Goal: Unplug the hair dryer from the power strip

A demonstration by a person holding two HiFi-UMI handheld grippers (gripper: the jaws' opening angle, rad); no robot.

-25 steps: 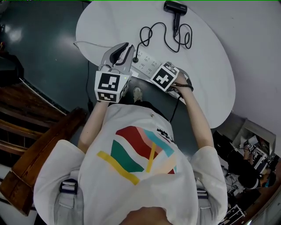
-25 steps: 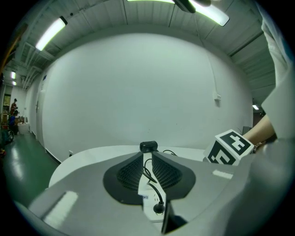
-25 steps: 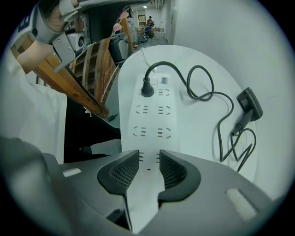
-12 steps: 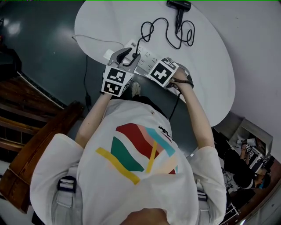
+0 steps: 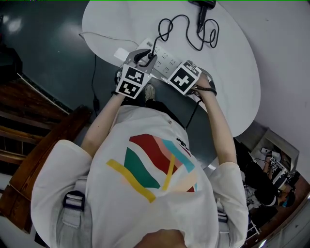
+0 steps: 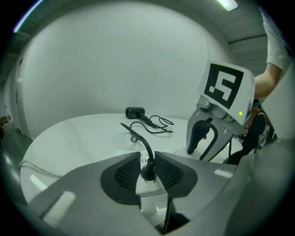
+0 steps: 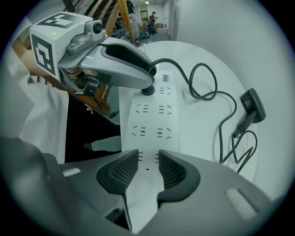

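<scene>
Left gripper view, plug: the black plug (image 6: 147,171) stands upright in an end socket of the white power strip (image 7: 154,115), at the table's near edge.
Left gripper: the left gripper (image 6: 147,162) has its jaws narrowly apart around the plug, and they have just been closing. A sliver of white shows beside one pad, so by my reading it is not clamped yet.
Right gripper: the right gripper (image 7: 148,161) points down at the strip's other end with its jaws apart, holding nothing. It is probably there to brace the strip.
Risk, slip: a pull before both pads bite would likely slide off the plug's smooth body.
Risk, strip lifts: if the right gripper is not pressing down, the whole strip could rise with the plug.
Risk, cord: a grip high on the neck would strain the cord (image 7: 203,87) rather than draw out the prongs.
Hair dryer: the hair dryer (image 5: 206,4) lies at the far side of the table (image 5: 232,72), well apart, with its cord looped loosely.
Around: the white lead (image 5: 97,36) trails off the table's left edge.
In the way: nothing blocks the plug, though the two grippers stand near each other.
</scene>
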